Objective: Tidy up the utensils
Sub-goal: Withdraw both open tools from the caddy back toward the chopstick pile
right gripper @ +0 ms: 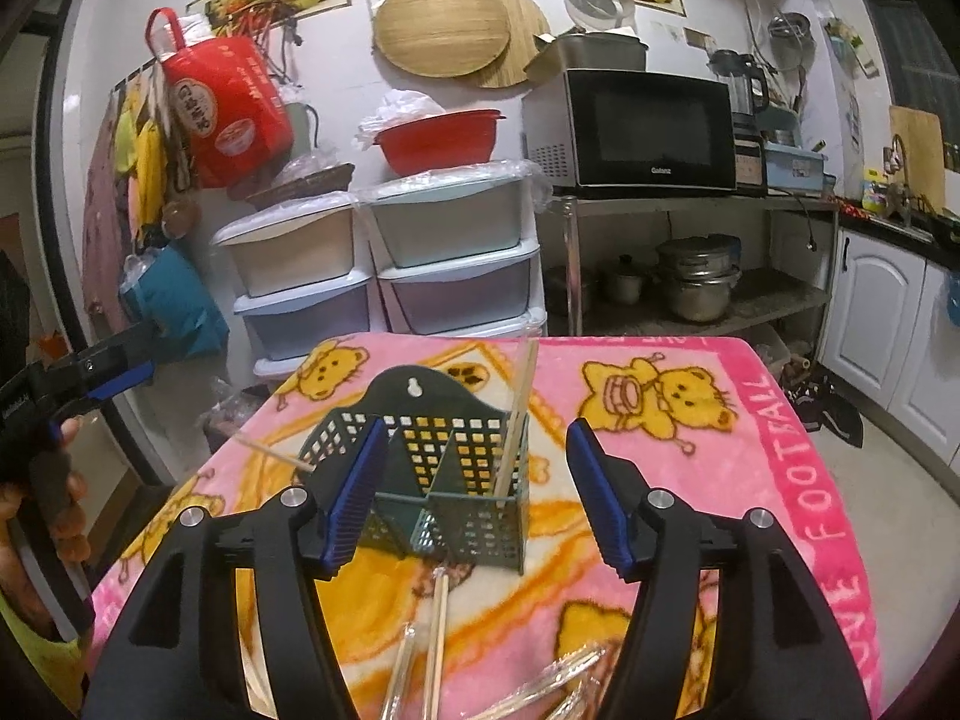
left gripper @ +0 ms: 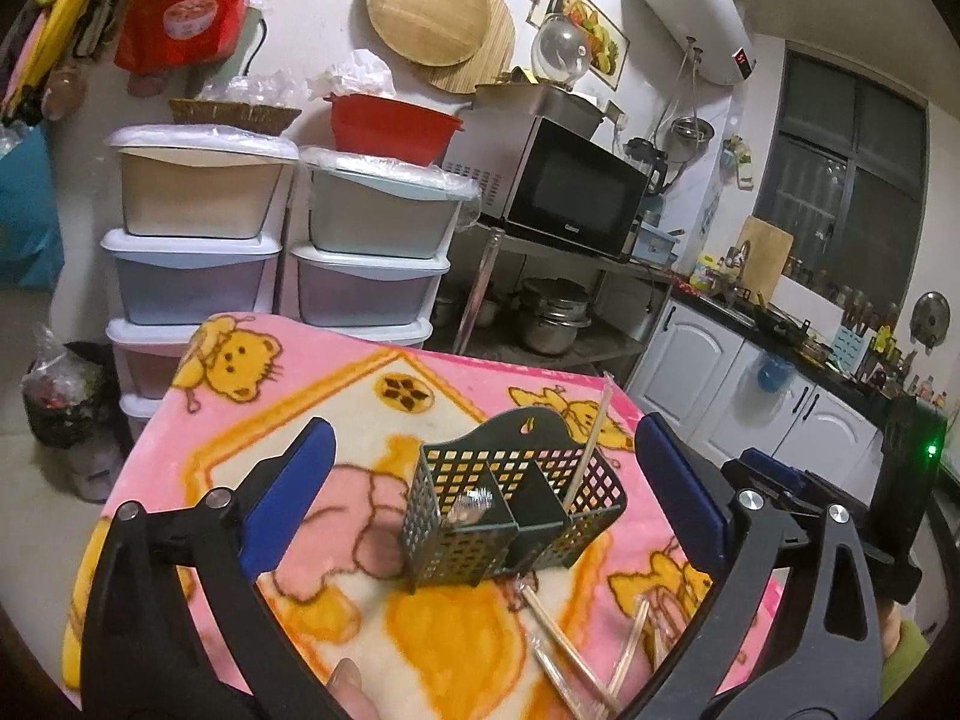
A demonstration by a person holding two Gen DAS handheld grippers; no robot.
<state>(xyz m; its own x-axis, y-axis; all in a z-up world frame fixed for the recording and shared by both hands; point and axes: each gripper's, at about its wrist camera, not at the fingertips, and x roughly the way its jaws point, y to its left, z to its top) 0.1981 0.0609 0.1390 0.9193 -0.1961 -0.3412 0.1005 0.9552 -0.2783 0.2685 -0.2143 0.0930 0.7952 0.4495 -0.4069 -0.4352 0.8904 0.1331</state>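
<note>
A dark green perforated utensil caddy (left gripper: 516,510) (right gripper: 444,480) with several compartments stands on the pink bear-print blanket (left gripper: 252,432) (right gripper: 690,420). One wrapped chopstick (left gripper: 591,444) (right gripper: 517,414) stands tilted in its right compartment; something shiny (left gripper: 474,504) sits in the left one. More wrapped chopsticks (left gripper: 576,654) (right gripper: 432,642) lie loose on the blanket in front of the caddy. My left gripper (left gripper: 480,498) is open and empty, its jaws on either side of the caddy. My right gripper (right gripper: 474,498) is open and empty, just in front of the caddy.
Stacked plastic drawers (left gripper: 198,276) (right gripper: 456,282) stand behind the table. A metal rack holds a microwave (left gripper: 564,192) (right gripper: 648,126) and pots (right gripper: 696,288). White cabinets (left gripper: 750,396) line the right side. The other gripper shows at the left edge of the right wrist view (right gripper: 90,372).
</note>
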